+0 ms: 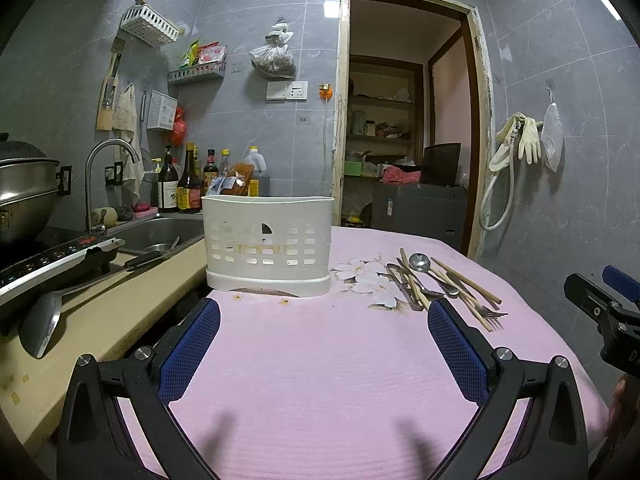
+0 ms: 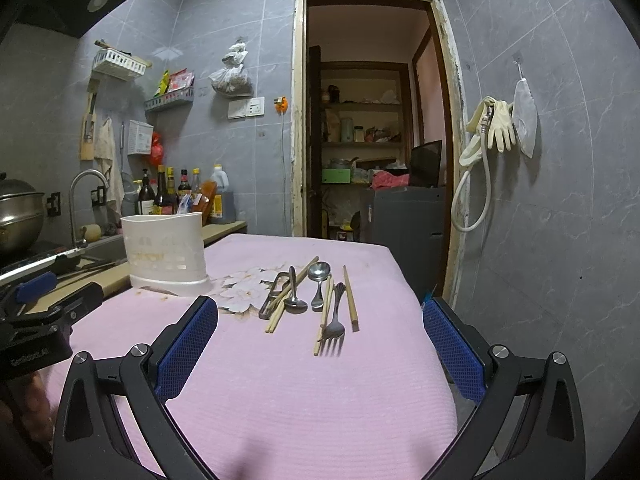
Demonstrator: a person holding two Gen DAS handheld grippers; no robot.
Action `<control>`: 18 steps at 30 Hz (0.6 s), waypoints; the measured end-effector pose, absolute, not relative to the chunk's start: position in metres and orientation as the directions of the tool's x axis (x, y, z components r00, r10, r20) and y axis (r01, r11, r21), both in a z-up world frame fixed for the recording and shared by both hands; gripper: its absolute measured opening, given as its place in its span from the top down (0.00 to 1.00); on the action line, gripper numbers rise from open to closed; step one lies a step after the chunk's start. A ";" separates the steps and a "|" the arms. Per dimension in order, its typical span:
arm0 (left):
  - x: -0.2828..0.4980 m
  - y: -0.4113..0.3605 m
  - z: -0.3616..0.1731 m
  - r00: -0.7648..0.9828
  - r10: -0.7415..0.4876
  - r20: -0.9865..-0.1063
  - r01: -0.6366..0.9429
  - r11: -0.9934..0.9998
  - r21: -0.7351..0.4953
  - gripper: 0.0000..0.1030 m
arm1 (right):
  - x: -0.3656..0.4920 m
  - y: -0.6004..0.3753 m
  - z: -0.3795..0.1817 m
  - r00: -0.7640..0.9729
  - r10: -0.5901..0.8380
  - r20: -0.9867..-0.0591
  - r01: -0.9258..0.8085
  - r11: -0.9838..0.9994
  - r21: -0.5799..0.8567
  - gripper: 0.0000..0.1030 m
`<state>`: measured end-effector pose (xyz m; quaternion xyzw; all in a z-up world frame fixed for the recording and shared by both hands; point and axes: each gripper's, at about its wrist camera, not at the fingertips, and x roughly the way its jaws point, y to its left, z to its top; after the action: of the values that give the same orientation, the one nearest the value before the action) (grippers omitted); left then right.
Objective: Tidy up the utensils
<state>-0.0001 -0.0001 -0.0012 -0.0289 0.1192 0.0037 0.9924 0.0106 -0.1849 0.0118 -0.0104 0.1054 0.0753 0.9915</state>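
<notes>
Right now I hold both grippers low over the pink tablecloth [image 1: 320, 360], and neither has hold of anything. My left gripper [image 1: 324, 320] stands with its blue-padded fingers spread wide, aimed at the white slotted utensil holder [image 1: 268, 240], which sits upright near the table's far left corner, next to the counter with the sink [image 1: 160, 232]. My right gripper [image 2: 320, 320] is spread just as wide and points at the loose utensils. They lie in a cluster on the cloth to the right of the holder, apart from it and partly over the printed flower pattern [image 2: 244, 284]. Among them I see a fork [image 2: 334, 330] nearest me with its tines toward me, a large spoon [image 2: 319, 276] with its bowl at the far end, a smaller spoon [image 2: 295, 305], and several wooden chopsticks [image 2: 351, 300], some crossing under the metal pieces. Both grippers hang short of the cutlery, touching nothing.
</notes>
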 end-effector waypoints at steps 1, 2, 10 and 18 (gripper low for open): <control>0.000 0.000 -0.001 0.972 0.000 -0.237 -0.014 0.998 -0.057 0.01 | 0.011 -0.185 0.012 0.967 0.147 -0.210 -0.151 0.988 -0.005 0.00; 0.000 0.000 -0.001 0.972 -0.001 -0.237 -0.013 0.998 -0.057 0.01 | 0.010 -0.185 0.013 0.966 0.147 -0.212 -0.151 0.988 -0.005 0.00; 0.000 0.002 -0.002 0.971 0.005 -0.238 -0.019 0.998 -0.057 0.01 | 0.010 -0.185 0.013 0.966 0.147 -0.212 -0.152 0.988 -0.005 0.00; 0.000 0.003 -0.002 0.971 0.007 -0.238 -0.020 0.998 -0.056 0.01 | 0.011 -0.185 0.012 0.966 0.148 -0.213 -0.153 0.988 -0.005 0.00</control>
<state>0.0004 0.0027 -0.0020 -0.0288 0.1198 0.0068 0.9924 0.0108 -0.1846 0.0119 -0.0109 0.1064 0.0760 0.9913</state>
